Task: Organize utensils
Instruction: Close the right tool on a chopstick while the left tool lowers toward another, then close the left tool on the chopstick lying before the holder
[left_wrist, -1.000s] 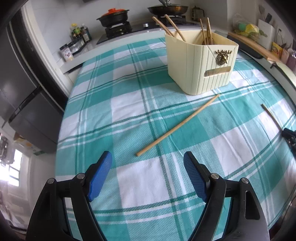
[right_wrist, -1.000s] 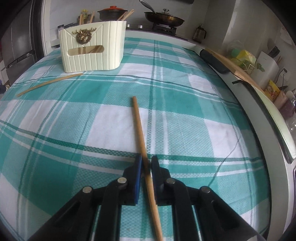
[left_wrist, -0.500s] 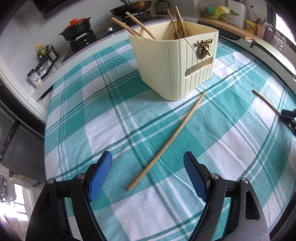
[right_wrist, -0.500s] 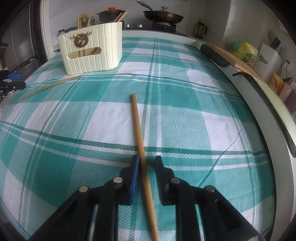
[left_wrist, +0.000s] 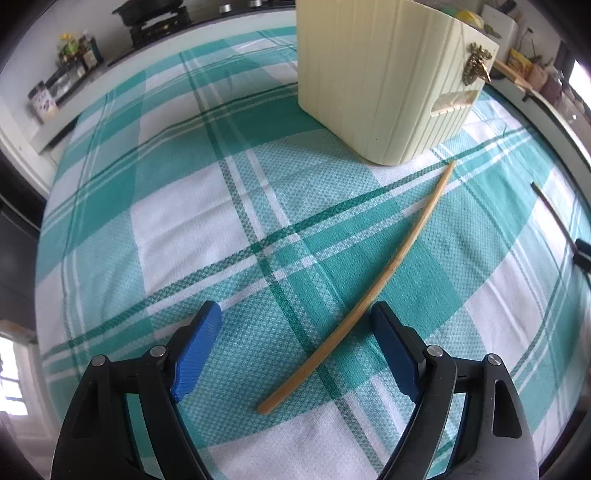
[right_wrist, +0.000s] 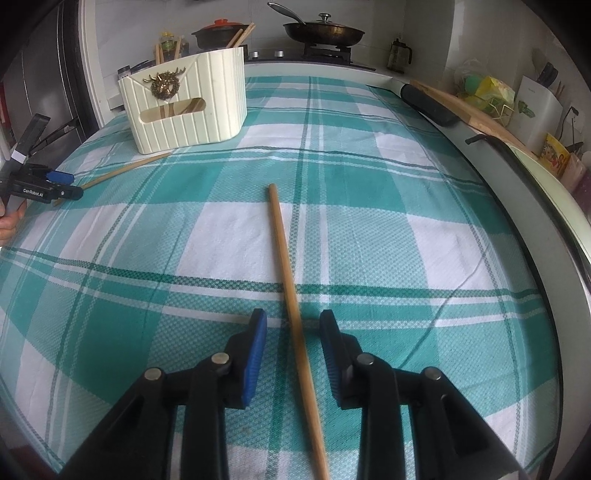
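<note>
A teal-and-white checked tablecloth (right_wrist: 369, 236) covers the whole work surface in a small kitchen, and on it we see a cream ribbed plastic utensil holder (right_wrist: 192, 107) with a brass stag-head ornament, several wooden chopsticks (right_wrist: 240, 35) standing inside it. Behind the table runs a white counter with a gas hob, where a dark frying pan (right_wrist: 325, 31) and a black pot with an orange lid (right_wrist: 218, 31) sit on the burners; a wooden board (right_wrist: 472, 114) and packets line the right-hand worktop. Our right gripper (right_wrist: 291, 325) has its blue-padded jaws opening, a long loose bamboo chopstick (right_wrist: 286, 266) lying flat on the cloth between them, pads clear of it on both sides. Our left gripper (left_wrist: 295, 321) is spread wide and opening, grasping nothing, low over a second bamboo chopstick (left_wrist: 384, 277) that lies slantwise on the cloth, its far tip near the holder's base (left_wrist: 384, 110) and its near end between the jaws, close beside the right-hand pad.
</note>
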